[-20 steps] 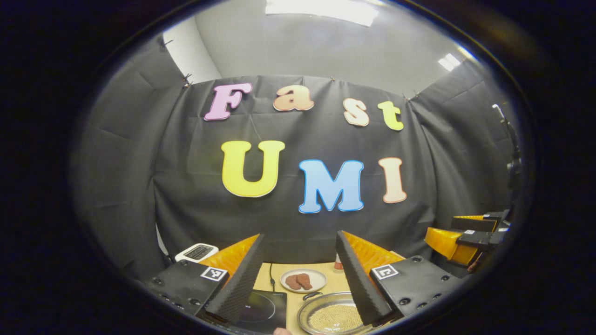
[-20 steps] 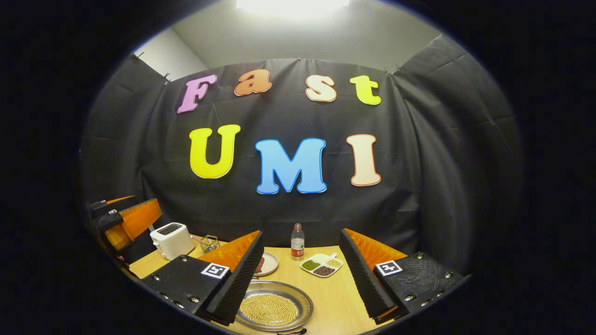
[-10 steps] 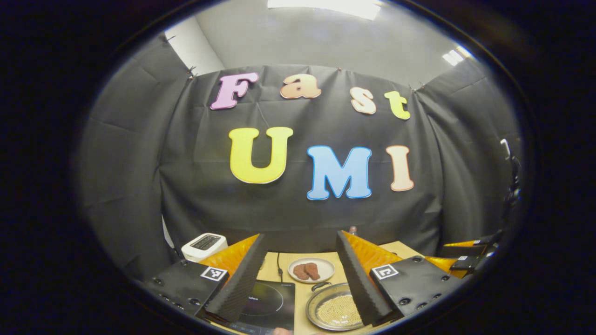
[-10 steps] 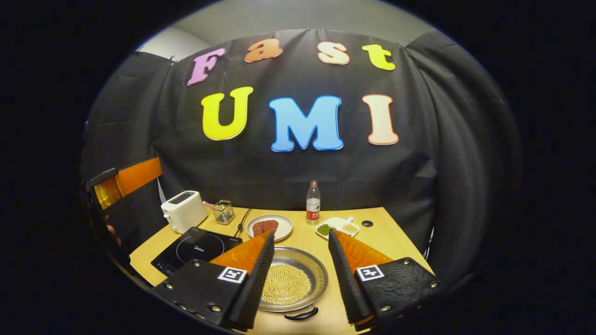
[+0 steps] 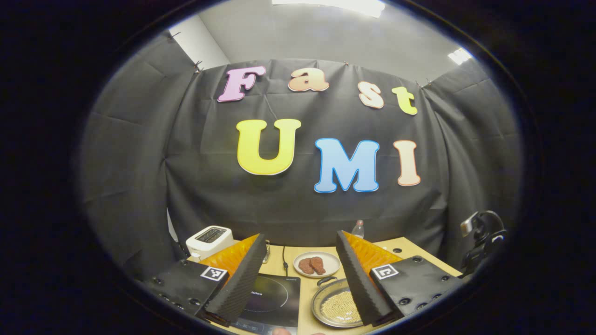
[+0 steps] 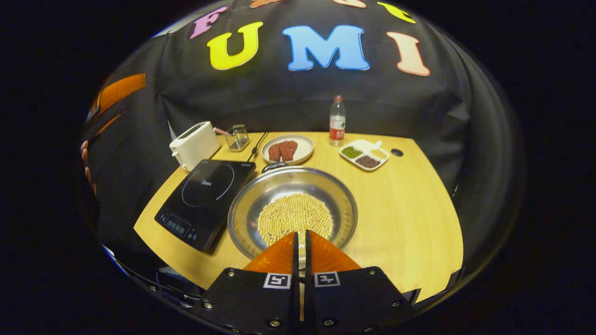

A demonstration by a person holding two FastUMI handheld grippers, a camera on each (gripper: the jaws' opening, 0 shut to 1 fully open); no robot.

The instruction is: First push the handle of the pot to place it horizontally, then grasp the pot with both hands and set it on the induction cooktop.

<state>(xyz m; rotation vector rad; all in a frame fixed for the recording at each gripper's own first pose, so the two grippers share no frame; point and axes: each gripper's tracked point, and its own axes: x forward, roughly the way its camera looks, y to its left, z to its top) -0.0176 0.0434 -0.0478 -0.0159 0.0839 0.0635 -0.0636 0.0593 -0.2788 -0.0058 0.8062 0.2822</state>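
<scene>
Steel pot of beans sits on the wooden table beside the black cooktop; the right gripper, fingers nearly together, hovers over its near rim while the left gripper gapes wide.

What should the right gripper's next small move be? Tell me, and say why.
Probably lower the right gripper onto the near rim of the pot and nudge it sideways. The pot sits on the table beside the induction cooktop, and its visible handle points away toward the plate, not sideways. The fingers are together above that rim, suited to pushing.
</scene>
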